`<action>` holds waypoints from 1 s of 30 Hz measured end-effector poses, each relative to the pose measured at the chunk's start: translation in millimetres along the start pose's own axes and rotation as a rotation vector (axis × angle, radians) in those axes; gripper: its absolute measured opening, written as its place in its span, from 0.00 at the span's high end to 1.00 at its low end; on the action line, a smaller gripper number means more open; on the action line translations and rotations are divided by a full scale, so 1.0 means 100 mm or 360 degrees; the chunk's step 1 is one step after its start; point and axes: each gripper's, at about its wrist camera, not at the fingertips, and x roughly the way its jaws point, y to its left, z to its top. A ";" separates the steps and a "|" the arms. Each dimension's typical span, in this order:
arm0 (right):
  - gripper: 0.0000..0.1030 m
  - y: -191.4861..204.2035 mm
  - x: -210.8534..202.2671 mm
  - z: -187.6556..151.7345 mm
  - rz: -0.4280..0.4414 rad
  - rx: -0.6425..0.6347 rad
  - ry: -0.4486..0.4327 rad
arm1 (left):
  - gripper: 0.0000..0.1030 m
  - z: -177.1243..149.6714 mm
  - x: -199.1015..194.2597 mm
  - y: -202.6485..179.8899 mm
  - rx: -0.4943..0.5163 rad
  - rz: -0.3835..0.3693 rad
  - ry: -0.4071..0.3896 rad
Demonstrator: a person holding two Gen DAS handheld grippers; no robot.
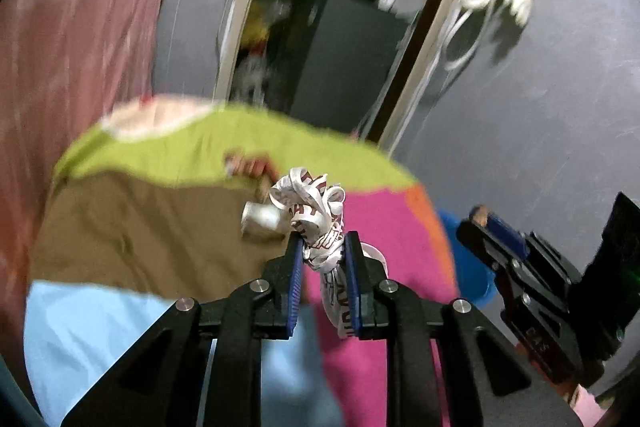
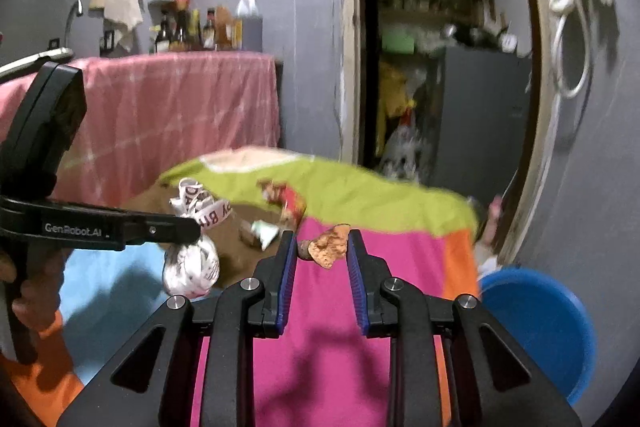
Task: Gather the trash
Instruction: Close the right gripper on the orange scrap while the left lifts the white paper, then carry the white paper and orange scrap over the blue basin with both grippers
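L gripper (image 1: 323, 247) clamped on neck of knotted printed plastic bag (image 1: 316, 215), bag hanging below fingers, above the patchwork cloth (image 2: 328, 307). R gripper (image 2: 322, 247) pinches a brown scrap (image 2: 330, 250), prob. a dry leaf or peel; view soft. Blue bucket (image 2: 536, 327) sits on floor off cloth's right edge, to R gripper's right & below; R is the nearer hand. Crumpled paper cup (image 2: 262, 233) & red wrapper (image 2: 286, 201) remain on cloth ahead.

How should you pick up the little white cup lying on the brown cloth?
Pinch the white cup across its sides, coming from above. It lies tipped over on the cloth, so its rounded wall faces up; the frames are too blurred to judge its rim.
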 end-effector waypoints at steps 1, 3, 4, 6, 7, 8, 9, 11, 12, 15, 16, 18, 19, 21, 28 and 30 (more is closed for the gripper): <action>0.78 -0.02 -0.10 0.06 -0.0027 -0.0008 -0.0052 | 0.84 0.04 -0.05 -0.10 0.0037 -0.0002 -0.0081; 0.78 -0.08 -0.26 0.16 -0.0072 -0.0016 -0.0129 | 0.84 0.10 -0.13 -0.28 0.0106 -0.0009 -0.0215; 0.78 -0.11 -0.34 0.21 -0.0099 -0.0020 -0.0170 | 0.84 0.12 -0.15 -0.37 0.0132 -0.0018 -0.0272; 0.78 -0.20 -0.51 0.30 -0.0158 -0.0026 -0.0244 | 0.84 0.16 -0.20 -0.55 0.0171 -0.0041 -0.0385; 0.78 -0.25 -0.61 0.35 -0.0197 -0.0025 -0.0289 | 0.84 0.19 -0.20 -0.64 0.0186 -0.0051 -0.0441; 0.78 -0.30 -0.69 0.39 -0.0235 -0.0026 -0.0329 | 0.84 0.19 -0.18 -0.72 0.0195 -0.0061 -0.0490; 0.78 -0.34 -0.76 0.43 -0.0273 -0.0033 -0.0365 | 0.84 0.20 -0.18 -0.84 0.0208 -0.0072 -0.0562; 0.78 -0.43 -0.93 0.50 -0.0359 -0.0053 -0.0447 | 0.84 0.22 -0.19 -0.97 0.0231 -0.0096 -0.0652; 0.78 -0.48 -0.99 0.52 -0.0391 -0.0058 -0.0476 | 0.84 0.22 -0.17 -1.09 0.0246 -0.0106 -0.0713; 0.78 -0.61 -1.14 0.57 -0.0495 -0.0079 -0.0551 | 0.83 0.19 -0.13 -1.39 0.0291 -0.0119 -0.0831; 0.78 -0.66 -1.18 0.57 -0.0528 -0.0084 -0.0571 | 0.83 0.18 -0.14 -1.51 0.0301 -0.0121 -0.0857; 0.78 -0.77 -1.25 0.56 -0.0583 -0.0083 -0.0602 | 0.83 0.17 -0.07 -1.62 0.0308 -0.0139 -0.0879; 0.78 -0.82 -1.28 0.54 -0.0604 -0.0082 -0.0610 | 0.83 0.18 -0.02 -1.70 0.0312 -0.0147 -0.0885; 0.78 -0.95 -1.32 0.50 -0.0651 -0.0077 -0.0618 | 0.83 0.18 0.08 -1.81 0.0320 -0.0159 -0.0882; 0.77 -1.32 -1.28 0.27 -0.0775 -0.0035 -0.0593 | 0.83 0.12 0.52 -2.07 0.0338 -0.0118 -0.0767; 0.77 -1.40 -1.25 0.18 -0.0813 -0.0028 -0.0589 | 0.83 0.09 0.65 -2.13 0.0351 -0.0108 -0.0734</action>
